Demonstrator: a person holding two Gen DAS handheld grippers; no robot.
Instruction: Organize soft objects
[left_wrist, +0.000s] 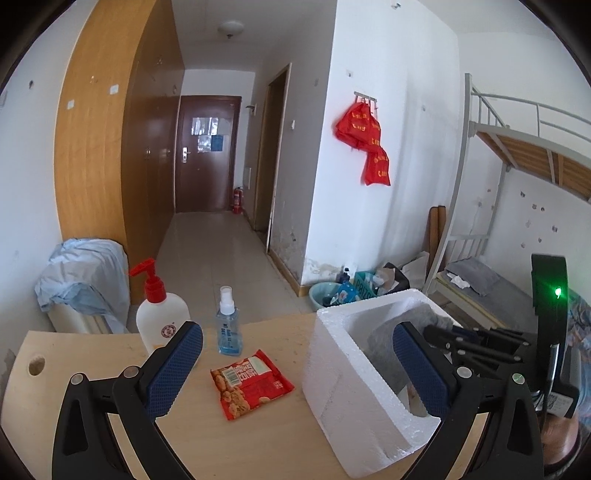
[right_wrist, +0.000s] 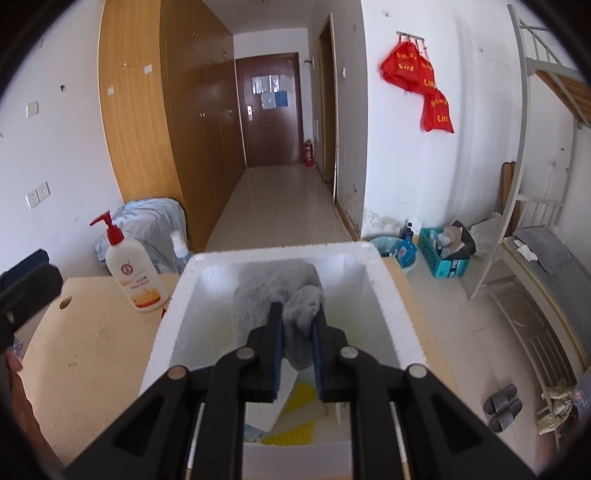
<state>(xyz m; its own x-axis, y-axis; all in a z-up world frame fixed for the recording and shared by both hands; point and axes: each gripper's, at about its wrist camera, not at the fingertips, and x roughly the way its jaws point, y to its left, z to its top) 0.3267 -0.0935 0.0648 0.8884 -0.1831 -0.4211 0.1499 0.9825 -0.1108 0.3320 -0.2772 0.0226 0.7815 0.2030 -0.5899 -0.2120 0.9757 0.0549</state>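
Right wrist view: right gripper (right_wrist: 297, 325) clamped on grey fluffy cloth (right_wrist: 275, 291), held inside white foam box (right_wrist: 384, 295); most of the cloth bunches ahead of the fingertips. Yellow textured sheet (right_wrist: 295, 413) lies on the box floor under the gripper. Pump bottle (right_wrist: 129, 269), red pump, round red logo, text too small to read, stands on the surface (right_wrist: 92, 350) to its left.

Left wrist view: left gripper (left_wrist: 295, 362) wide open, nothing between the pads. Red snack packet (left_wrist: 251, 384) with Chinese print, unreadable, lies on the surface just ahead between the fingers. Blue spray bottle (left_wrist: 228, 325) beyond it; foam box wall sits against the right finger.
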